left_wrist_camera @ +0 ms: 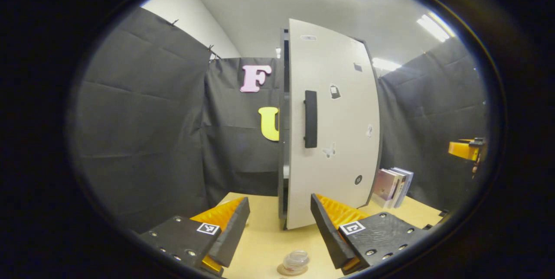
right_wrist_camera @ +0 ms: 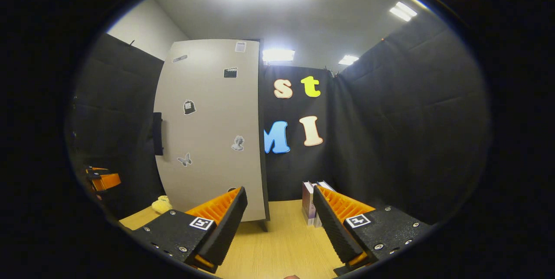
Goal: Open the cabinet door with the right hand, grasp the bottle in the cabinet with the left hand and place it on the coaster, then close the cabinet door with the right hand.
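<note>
The cabinet door (right_wrist_camera: 208,131) looks shut, or nearly so, ahead of the right gripper (right_wrist_camera: 277,222), whose jaws stand wide and empty. Its handle (right_wrist_camera: 158,133) sits far left of them, so a straight reach could miss. The left gripper (left_wrist_camera: 279,231) is wide too, over the coaster (left_wrist_camera: 293,269) on the bench (left_wrist_camera: 264,244), which already carries a clear jar (left_wrist_camera: 296,261) that could block the placing. The bottle is hidden.

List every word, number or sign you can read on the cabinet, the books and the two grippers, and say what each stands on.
No text can be quoted; nothing reads clearly.
On the cabinet door, the stickers: small pictures and tags, too small to read.
On the books beside the cabinet: covers too blurred to read.
On the left gripper and right gripper, the square markers: black-and-white code patterns, no words.
</note>
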Available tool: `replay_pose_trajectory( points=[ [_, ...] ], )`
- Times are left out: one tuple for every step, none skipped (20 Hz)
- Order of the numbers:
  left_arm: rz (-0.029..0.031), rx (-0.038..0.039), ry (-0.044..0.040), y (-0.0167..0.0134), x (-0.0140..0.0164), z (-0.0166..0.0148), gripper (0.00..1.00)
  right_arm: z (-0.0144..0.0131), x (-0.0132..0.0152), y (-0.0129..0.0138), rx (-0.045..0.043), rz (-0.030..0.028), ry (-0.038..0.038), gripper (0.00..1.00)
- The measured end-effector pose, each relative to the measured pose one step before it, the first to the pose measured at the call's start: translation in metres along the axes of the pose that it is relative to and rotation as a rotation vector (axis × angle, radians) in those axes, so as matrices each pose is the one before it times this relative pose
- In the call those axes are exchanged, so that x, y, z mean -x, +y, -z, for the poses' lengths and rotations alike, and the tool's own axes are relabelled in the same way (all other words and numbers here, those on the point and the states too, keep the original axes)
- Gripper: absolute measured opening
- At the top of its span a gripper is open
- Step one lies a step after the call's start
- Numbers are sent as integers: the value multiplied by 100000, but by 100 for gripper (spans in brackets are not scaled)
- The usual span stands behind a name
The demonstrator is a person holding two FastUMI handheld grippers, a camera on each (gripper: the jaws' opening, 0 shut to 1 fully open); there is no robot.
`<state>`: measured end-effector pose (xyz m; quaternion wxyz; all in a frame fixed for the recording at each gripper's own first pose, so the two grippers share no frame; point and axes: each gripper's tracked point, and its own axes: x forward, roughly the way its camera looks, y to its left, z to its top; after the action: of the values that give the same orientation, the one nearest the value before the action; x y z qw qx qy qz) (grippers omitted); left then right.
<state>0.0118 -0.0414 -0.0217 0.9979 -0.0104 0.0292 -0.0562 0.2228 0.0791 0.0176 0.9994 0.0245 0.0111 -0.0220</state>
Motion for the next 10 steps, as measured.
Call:
replay_pose_trajectory(
  points=[
    [242, -398, -184, -447, 41, -143, 88, 404, -16, -263, 272, 32, 495, 95],
    [103, -294, -271, -518, 68, -102, 88, 408, -39, -194, 303, -100, 868, 94],
    [109, -242, -203, -321, 103, -117, 88, 453, 83, -168, 139, -256, 841, 94],
    [47, -221, -182, -297, 62, -26, 88, 393, -52, -35, -113, -328, 681, 95],
    [86, -94, -116, -190, 165, 15, 88, 248, 6, -50, -95, -220, 605, 95],
    [-80, 152, 131, -190, 228, 112, 88, 64, -36, -60, -171, -141, 102, 94],
    [186, 260, 347, -143, 182, 175, 88, -6, -41, -30, 31, -160, 121, 91],
    [-124, 263, 565, 14, -49, 153, 88, -41, -165, 16, 54, -245, -179, 94],
    [97, 193, 234, -19, 97, 66, 85, -89, -129, 100, 138, -363, -154, 94],
    [-310, 93, 103, -57, -30, 66, 84, 0, -112, 85, 198, -192, -21, 94]
  ],
)
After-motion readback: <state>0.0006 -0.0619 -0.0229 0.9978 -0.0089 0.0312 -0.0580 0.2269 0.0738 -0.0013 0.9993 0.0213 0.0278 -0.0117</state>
